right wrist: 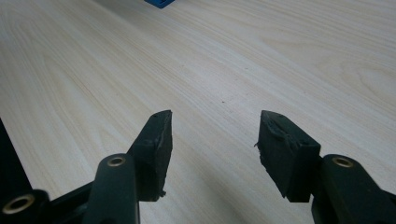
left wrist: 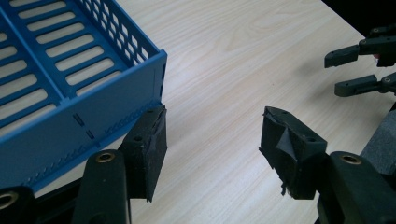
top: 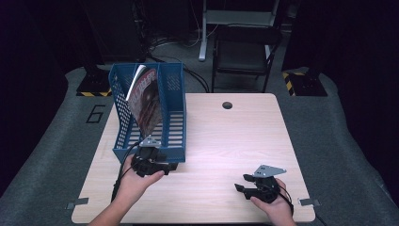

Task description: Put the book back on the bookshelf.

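A blue slotted file rack (top: 171, 155) stands on the left half of the wooden table (top: 226, 141). A dark magazine (top: 145, 99) leans upright inside it. My left gripper (top: 155, 162) is low at the rack's near front wall; in the left gripper view its jaws stand open (left wrist: 212, 140) with bare table between them, the left pad just beside the rack's corner (left wrist: 140, 79). Near the table's front right, my right gripper (top: 242, 183) is held just above the wood, open (right wrist: 215, 140) and holding nothing. It also appears far off in the left gripper view (left wrist: 355, 70).
A round cable hole (top: 227, 105) sits near the table's far edge. Behind the table stand a black chair (top: 242, 52) and a desk leg. Grey floor mats surround the table. A corner of the rack (right wrist: 161, 3) peeks in at the top of the right gripper view.
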